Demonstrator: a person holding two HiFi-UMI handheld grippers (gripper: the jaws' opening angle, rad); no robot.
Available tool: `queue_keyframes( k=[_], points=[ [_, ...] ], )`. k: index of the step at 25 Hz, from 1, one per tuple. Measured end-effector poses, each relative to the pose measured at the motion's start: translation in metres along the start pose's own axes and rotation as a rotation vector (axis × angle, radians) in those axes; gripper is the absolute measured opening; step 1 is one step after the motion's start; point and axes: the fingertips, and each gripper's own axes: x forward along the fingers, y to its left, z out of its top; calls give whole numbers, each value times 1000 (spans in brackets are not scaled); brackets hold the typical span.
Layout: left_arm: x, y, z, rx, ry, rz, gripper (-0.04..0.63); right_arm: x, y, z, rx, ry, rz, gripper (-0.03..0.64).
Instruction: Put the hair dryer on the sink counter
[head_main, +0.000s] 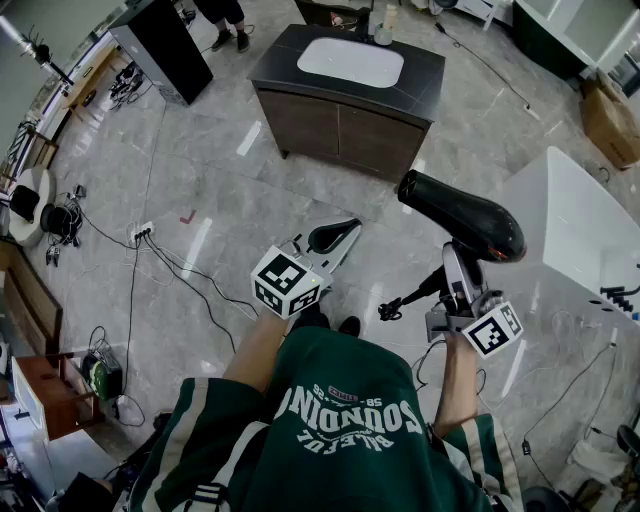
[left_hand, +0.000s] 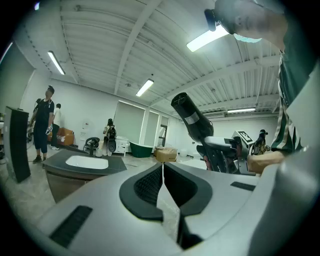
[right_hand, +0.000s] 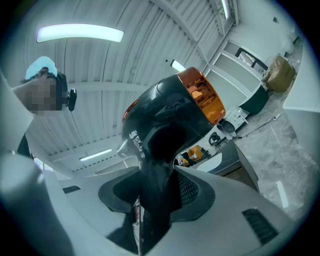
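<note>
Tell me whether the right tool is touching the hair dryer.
Touching. The right gripper view shows the right tool closed on the handle of the hair dryer, with no gap on either side.

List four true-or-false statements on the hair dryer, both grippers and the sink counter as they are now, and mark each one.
1. The right gripper grips the hair dryer by its handle. True.
2. The hair dryer lies on the sink counter. False: it is held in the air, apart from the counter.
3. The left gripper is shut with nothing in it. True.
4. The counter's basin is black. False: it is white, set in a dark top.
</note>
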Motion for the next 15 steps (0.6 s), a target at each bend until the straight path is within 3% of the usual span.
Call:
queue_keyframes(
  k=[15],
  points=[
    [1,-9,-1,6,6,1,15,-6,0,-2,13,20,26,184]
  ],
)
